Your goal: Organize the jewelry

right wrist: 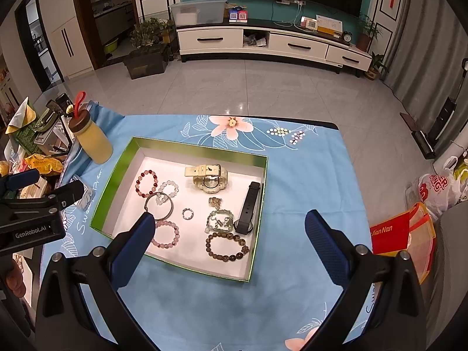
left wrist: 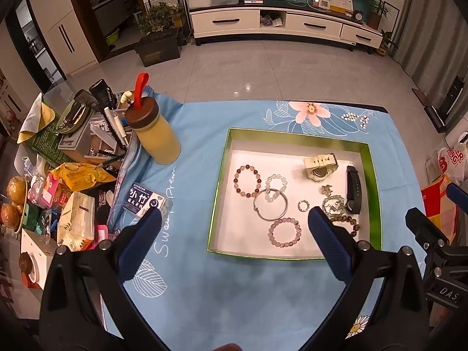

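Below both spread tools (left wrist: pixel 234 216) (right wrist: pixel 229 219), jewelry lies in the green box (right wrist: pixel 117 158).

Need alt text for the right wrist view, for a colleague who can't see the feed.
Open right gripper hovers, empty, above a green-walled box on a blue floral cloth. Inside lie beaded bracelets, a silver bangle, a small ring, a white watch and a black watch. The left gripper shows at the left edge.
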Available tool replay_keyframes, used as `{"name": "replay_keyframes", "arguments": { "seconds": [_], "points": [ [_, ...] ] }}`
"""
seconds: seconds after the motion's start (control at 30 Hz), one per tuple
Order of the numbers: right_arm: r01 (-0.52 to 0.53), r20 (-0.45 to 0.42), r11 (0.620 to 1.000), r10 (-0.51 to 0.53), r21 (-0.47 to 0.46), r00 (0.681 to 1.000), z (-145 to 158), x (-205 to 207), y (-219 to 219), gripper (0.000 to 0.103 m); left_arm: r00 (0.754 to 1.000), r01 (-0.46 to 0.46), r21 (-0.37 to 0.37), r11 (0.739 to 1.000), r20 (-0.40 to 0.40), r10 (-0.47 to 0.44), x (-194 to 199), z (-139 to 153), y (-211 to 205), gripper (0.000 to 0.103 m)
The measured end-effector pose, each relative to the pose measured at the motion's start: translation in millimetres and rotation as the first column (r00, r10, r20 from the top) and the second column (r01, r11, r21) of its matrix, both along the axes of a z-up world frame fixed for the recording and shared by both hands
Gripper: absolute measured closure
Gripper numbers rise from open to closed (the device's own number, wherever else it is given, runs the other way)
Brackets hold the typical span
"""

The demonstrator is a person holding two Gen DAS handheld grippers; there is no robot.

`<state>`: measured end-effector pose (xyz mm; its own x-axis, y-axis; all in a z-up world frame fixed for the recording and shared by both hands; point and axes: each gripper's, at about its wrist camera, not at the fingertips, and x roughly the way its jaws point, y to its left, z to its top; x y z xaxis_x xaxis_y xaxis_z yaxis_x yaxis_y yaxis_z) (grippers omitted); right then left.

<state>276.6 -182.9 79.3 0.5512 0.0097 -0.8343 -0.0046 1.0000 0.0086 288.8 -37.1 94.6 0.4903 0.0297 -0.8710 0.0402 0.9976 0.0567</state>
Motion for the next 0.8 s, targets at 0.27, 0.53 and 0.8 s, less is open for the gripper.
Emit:
{"name": "replay_keyframes", "arguments": {
  "seconds": [0.27, 0.53, 0.8],
  "points": [
    [0.000, 0.008, 1.000, 0.000, -0.004, 1.000, 3.6, -1.6, -0.2, 0.001, 1.000, 0.003, 0.014, 1.000, 0.012, -0.003, -2.1, 1.9, -2.2, 0.002],
    [0.006, 0.004, 1.000, -0.005, -0.008, 1.000, 5.2, -2.9, -1.1, 0.001, 1.000, 0.006, 0.022, 1.000, 0.013, -0.006, -2.8, 2.6, -2.8, 0.002],
    [0.005, 0.009, 1.000, -0.005, -0.009, 1.000, 5.8, -3.9, -1.0, 0.001, 1.000, 0.006, 0.026, 1.000, 0.018, -0.006, -3.3, 4.0, -2.6, 0.002]
  ]
}}
